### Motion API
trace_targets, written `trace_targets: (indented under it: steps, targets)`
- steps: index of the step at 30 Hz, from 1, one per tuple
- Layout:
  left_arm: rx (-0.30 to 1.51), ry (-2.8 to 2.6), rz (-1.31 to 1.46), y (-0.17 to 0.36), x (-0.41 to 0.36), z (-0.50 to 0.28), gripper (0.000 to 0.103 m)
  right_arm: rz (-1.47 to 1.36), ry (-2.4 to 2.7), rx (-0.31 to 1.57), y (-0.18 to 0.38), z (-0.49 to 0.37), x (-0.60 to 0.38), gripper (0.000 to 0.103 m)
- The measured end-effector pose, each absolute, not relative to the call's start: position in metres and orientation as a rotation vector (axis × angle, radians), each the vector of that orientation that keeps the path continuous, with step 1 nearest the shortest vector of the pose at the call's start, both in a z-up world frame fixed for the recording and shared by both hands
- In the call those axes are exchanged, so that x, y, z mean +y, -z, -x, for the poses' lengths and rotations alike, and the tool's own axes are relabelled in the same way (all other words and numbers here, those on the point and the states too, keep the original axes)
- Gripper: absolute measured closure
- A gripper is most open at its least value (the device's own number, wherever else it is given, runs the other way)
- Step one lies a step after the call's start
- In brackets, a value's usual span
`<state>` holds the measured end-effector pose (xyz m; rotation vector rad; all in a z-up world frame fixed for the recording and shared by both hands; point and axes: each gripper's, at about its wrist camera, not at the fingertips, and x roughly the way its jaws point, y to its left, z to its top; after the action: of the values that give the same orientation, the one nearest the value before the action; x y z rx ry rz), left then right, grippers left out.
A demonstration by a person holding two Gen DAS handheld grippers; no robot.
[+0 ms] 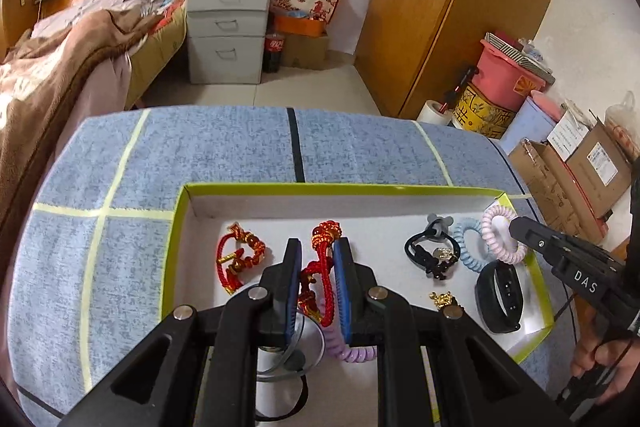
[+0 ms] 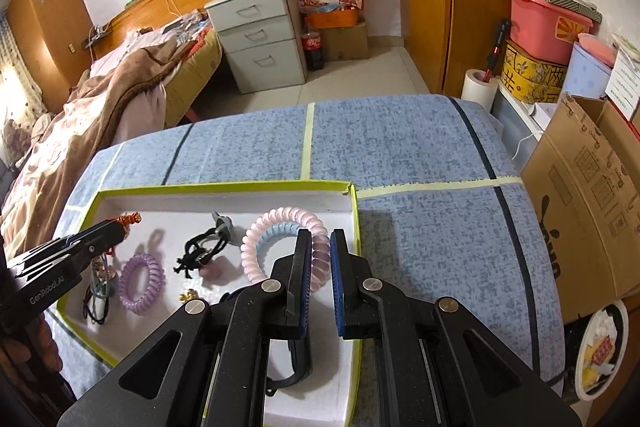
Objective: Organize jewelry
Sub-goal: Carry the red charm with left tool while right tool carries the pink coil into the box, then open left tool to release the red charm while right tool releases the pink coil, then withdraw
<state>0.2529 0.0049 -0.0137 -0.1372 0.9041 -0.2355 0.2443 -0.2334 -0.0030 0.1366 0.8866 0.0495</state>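
Gripping a red braided bracelet (image 1: 322,283) over the green-rimmed tray (image 1: 176,227) on the desk (image 1: 224,147), left claw (image 1: 318,261) hiding its lower loops; right claw (image 2: 320,251) closed, seemingly empty, partly covering a pink coil tie (image 2: 280,223).

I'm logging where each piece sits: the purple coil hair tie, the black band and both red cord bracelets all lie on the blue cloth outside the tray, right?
Not outside. The left wrist view shows the red cord bracelets, black band and purple coil hair tie all inside the tray, which sits on the blue cloth.
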Motion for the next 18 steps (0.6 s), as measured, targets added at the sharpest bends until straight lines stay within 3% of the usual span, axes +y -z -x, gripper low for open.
trace_targets:
  steps: [14,18]
  targets:
    - [0.937,0.221,0.109,0.0243,-0.0009,-0.2547,0.085,-0.117,-0.053,0.911,0.0097,-0.2484,-0.2305,0.093]
    - [0.936,0.211,0.111,0.0235,-0.0002,-0.2545,0.075,-0.11,-0.048,0.907,0.0102,-0.2486,-0.2289,0.093]
